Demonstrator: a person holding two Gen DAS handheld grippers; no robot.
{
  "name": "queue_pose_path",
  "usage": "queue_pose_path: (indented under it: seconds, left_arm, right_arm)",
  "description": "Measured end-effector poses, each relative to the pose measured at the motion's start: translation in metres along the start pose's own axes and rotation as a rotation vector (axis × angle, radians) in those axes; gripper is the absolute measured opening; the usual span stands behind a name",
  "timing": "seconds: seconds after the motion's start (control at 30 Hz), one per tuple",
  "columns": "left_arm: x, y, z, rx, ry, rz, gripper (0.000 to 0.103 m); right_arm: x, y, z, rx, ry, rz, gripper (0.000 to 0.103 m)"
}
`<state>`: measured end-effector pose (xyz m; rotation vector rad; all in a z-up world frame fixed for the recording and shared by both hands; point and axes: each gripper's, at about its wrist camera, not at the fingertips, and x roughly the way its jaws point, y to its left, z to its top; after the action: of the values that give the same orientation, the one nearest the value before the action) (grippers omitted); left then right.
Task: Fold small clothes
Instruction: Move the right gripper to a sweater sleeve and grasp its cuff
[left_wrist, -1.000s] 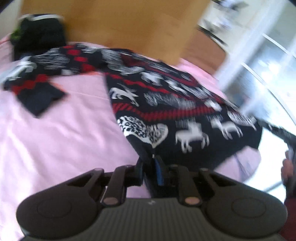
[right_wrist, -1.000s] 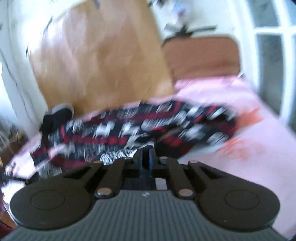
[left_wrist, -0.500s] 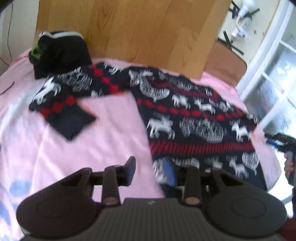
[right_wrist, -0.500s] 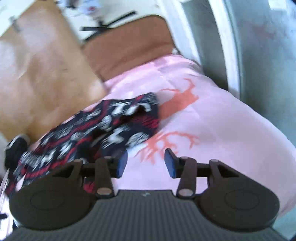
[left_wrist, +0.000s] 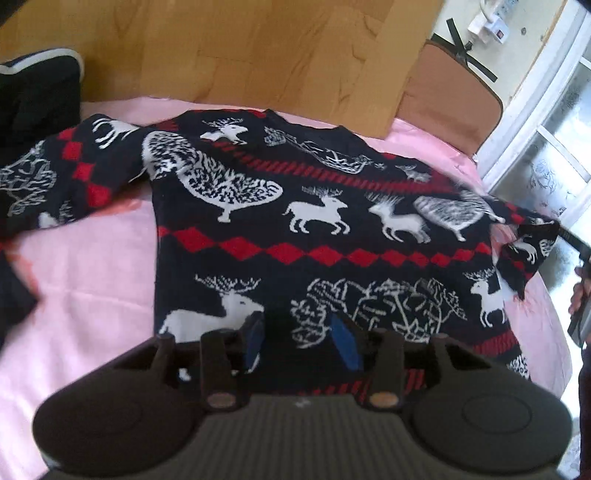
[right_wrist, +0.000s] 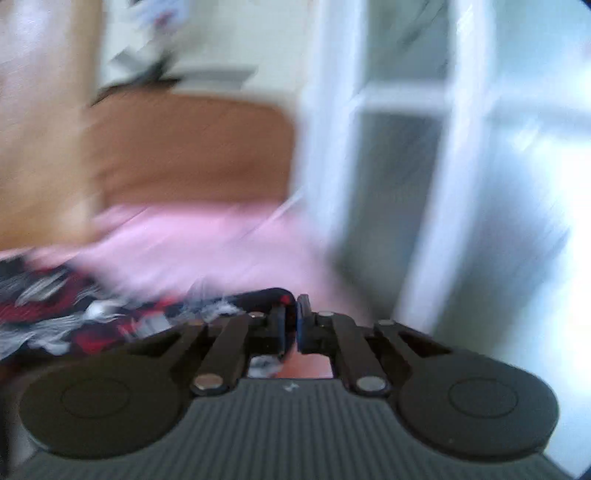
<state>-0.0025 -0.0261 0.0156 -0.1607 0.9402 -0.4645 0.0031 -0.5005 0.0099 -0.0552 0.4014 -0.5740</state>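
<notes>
Hovering left gripper (left_wrist: 299, 341) over lower body of reindeer sweater (left_wrist: 314, 229), fingers apart, gripping nothing. We see sweater spread flat on pink sheet (left_wrist: 81, 295) before wooden headboard (left_wrist: 221, 48). Our right gripper (right_wrist: 293, 325) pinched together on sweater's sleeve end (right_wrist: 266, 299), cuff lifted at sheet's right edge; right view blurred.
</notes>
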Motion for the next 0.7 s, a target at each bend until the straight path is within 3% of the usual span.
queue_pose_path:
  seconds: [0.1,0.2,0.23,0.27,0.33,0.5,0.6,0.7]
  left_arm:
    - [0.002,0.002,0.0,-0.001,-0.005,-0.009,0.043]
    - [-0.002,0.008,-0.002,-0.012,-0.006,-0.026,0.043]
    - [-0.004,0.01,-0.002,-0.013,-0.004,-0.029,0.043]
    - [-0.007,0.012,-0.004,-0.011,-0.005,-0.031,0.045]
    - [-0.013,0.016,-0.001,-0.008,-0.01,-0.029,0.049]
    - [-0.036,0.044,-0.007,-0.054,-0.075,-0.013,0.05]
    - [-0.056,0.059,-0.021,-0.083,-0.125,0.021,0.051]
    - [-0.084,0.081,-0.044,-0.125,-0.173,0.028,0.052]
  right_arm:
    - [0.011,-0.001,0.007,-0.099,-0.001,0.02,0.011]
    - [0.014,0.025,-0.017,-0.329,0.04,0.026,0.021]
    - [0.011,0.028,-0.024,-0.367,0.061,0.042,0.031]
    - [0.008,0.029,-0.028,-0.378,0.084,0.067,0.04]
    - [-0.009,0.022,-0.032,-0.359,0.108,0.129,0.047]
    - [-0.052,0.027,-0.017,-0.309,0.08,0.296,0.049]
    - [-0.076,0.053,0.004,-0.283,0.033,0.411,0.049]
    - [-0.098,0.1,0.026,-0.268,-0.002,0.597,0.049]
